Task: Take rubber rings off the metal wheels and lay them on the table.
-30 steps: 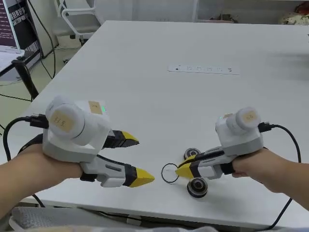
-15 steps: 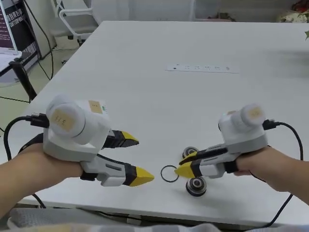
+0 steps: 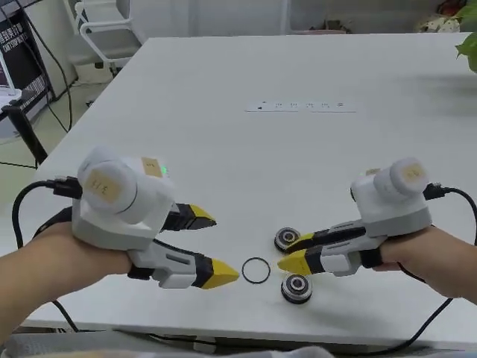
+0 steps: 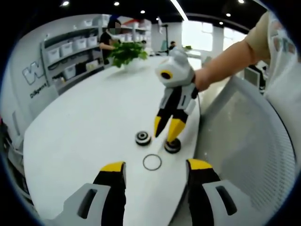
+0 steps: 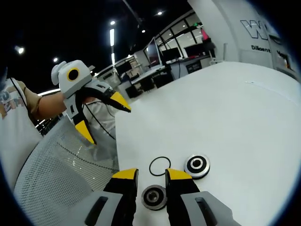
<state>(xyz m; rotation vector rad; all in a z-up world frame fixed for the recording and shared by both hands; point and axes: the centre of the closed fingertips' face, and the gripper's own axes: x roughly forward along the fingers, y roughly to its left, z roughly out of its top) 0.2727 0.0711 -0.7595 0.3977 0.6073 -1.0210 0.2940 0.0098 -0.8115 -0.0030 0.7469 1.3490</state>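
The rubber ring (image 3: 256,270) now lies flat and free on the table (image 3: 223,149), low centre of the head view. Your right gripper (image 3: 291,251) has backed off it, jaws narrowly apart and empty. The left gripper (image 3: 223,246) stands wide open. That ring looks done, so go next to the near wheel (image 3: 297,288) or the far wheel (image 3: 287,239).

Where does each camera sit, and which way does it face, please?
Head view: on the person's head, looking forward and down at the table; left claw, right claw and the person's arms show.
Left gripper view: on the left claw, looking along its jaws at the rubber ring, two metal wheels and the right claw.
Right gripper view: on the right claw, facing over its jaws at the left claw.
Shared: both gripper views see ring and wheels from opposite sides.
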